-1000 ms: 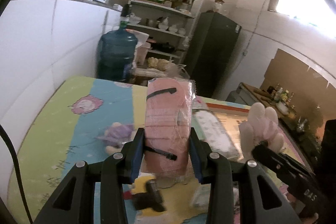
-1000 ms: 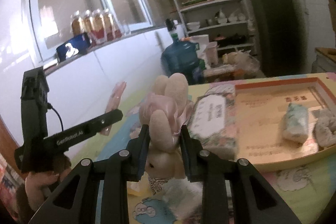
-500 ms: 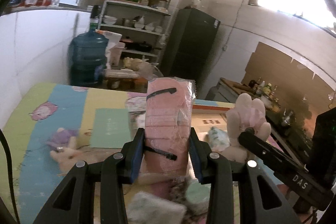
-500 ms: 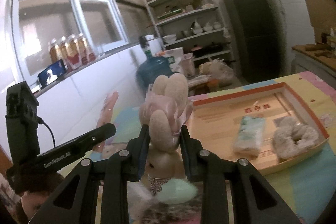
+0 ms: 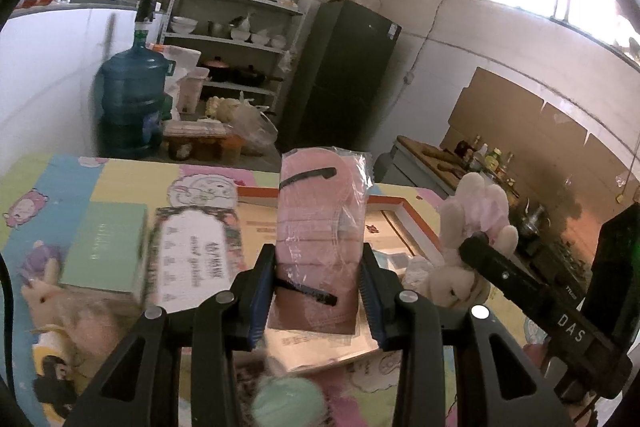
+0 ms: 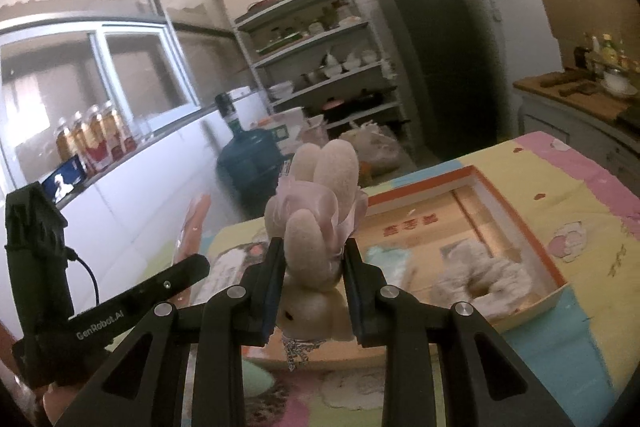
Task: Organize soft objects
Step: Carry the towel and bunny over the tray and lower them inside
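Observation:
My left gripper (image 5: 318, 291) is shut on a pink pack wrapped in clear plastic (image 5: 320, 223) and holds it upright above the table. My right gripper (image 6: 314, 279) is shut on a beige plush bunny with a pink bow (image 6: 316, 227); the bunny also shows at the right of the left wrist view (image 5: 468, 239). An orange-rimmed cardboard tray (image 6: 516, 223) lies just beyond, holding a white fluffy item (image 6: 480, 279) and a pale green pack (image 6: 388, 259).
On the colourful mat (image 5: 40, 187) lie a mint green box (image 5: 108, 247), a floral tissue pack (image 5: 192, 255), a small plush toy (image 5: 52, 303) and a round green soft item (image 5: 288, 403). A water jug (image 5: 132, 103), shelves and a dark fridge (image 5: 344, 83) stand behind.
Both grippers have swung right over the table with their loads still held. The orange tray is now nearer and more central in both views.

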Demonstrator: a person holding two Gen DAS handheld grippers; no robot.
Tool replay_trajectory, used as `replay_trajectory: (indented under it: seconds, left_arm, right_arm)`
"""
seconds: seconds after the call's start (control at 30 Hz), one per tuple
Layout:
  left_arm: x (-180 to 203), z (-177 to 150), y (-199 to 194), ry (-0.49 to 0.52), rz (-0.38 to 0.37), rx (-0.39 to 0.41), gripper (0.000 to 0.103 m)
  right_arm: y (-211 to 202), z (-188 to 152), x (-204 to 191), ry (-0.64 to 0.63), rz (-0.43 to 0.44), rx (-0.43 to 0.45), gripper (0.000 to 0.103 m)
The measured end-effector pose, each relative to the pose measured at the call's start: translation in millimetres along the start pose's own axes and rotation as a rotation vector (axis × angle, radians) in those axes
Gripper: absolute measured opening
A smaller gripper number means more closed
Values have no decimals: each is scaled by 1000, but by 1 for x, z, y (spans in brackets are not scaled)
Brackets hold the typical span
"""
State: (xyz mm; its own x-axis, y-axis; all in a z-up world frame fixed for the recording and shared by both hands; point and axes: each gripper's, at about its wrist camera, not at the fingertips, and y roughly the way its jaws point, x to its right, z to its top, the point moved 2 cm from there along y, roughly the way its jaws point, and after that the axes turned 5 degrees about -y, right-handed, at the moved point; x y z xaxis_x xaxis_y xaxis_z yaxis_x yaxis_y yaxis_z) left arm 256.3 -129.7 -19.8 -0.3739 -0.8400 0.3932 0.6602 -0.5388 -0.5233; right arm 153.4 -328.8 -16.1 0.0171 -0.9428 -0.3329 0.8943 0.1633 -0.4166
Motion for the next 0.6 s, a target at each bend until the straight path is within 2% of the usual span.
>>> replay_trajectory:
  seconds: [0.3, 0.6]
  left_arm:
    - [26, -5, 35, 11, 20, -31, 40]
    - [34, -7, 69, 26, 98, -64, 40]
  right_arm:
    - [6, 12, 41, 18, -42, 0, 29]
    - [24, 18, 71, 30, -65, -21, 29]
